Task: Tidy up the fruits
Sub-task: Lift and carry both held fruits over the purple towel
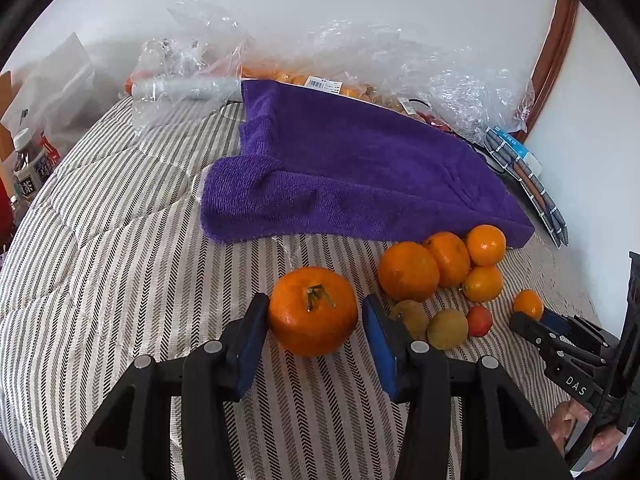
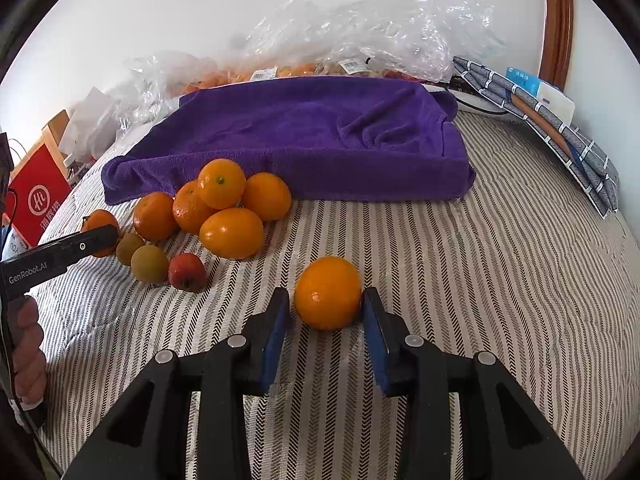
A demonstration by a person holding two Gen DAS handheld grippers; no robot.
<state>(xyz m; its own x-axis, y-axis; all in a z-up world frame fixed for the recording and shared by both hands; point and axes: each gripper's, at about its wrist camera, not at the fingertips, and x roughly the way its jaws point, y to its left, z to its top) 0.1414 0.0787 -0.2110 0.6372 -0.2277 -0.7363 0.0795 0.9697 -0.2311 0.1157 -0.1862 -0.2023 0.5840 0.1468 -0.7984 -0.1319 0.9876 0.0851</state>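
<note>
We see two hand-held grippers over a bed with a striped quilt. The left gripper brackets a large stemmed mandarin resting on the quilt. Its left pad touches the peel, while a slim gap shows at the right pad, so we judge the jaws narrowly open, not clamped.

The right gripper straddles a smaller smooth orange, also lying on the quilt. Its right pad is at the skin, a sliver of space shows on the left, so here too the jaws look slightly open with no firm hold.

A heap of oranges, two greenish-brown fruits and a small red fruit lie near a folded purple towel.

We judge the fruit light, round and prone to rolling, with glossy, somewhat slippery, bruisable peel. Gripping across the widest middle, gently, seems best.

Readable writing: "GenRobot.AI" on the left gripper's arm in the right wrist view, "DAS" on the right gripper in the left wrist view. A red bag carries a white logo we cannot read, and the barcode labels are too small.
</note>
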